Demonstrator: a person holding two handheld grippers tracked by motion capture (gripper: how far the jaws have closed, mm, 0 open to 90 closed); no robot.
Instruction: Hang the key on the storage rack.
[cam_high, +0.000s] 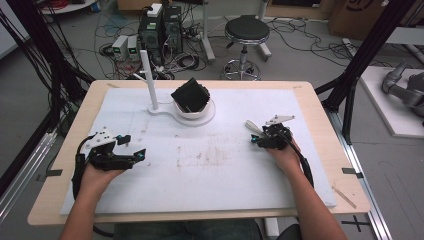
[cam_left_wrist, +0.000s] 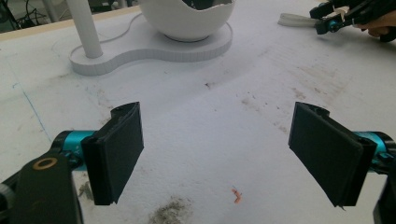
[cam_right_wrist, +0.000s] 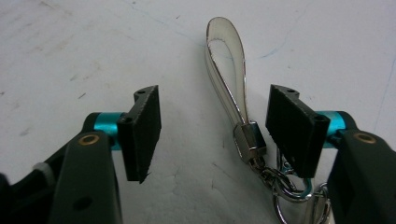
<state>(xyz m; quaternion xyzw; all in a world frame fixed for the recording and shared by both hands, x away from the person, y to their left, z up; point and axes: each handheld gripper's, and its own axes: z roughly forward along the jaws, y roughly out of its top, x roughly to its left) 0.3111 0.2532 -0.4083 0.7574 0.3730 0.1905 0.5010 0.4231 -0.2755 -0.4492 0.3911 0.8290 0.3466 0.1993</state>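
Metal clasp (cam_right_wrist: 250, 140) between right gripper (cam_right_wrist: 219, 133) fingers

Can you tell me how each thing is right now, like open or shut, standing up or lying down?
Left gripper: open, nothing between its jaws.
Right gripper: open, jaws either side of the strap.
Key strap: lying flat on the table, not gripped.
White bowl: upright on its stand, holding the black box.
Black box: tilted in the bowl.
White post: standing upright.

White strap keychain (cam_right_wrist: 227, 79) flat on table (cam_right_wrist: 70, 56)
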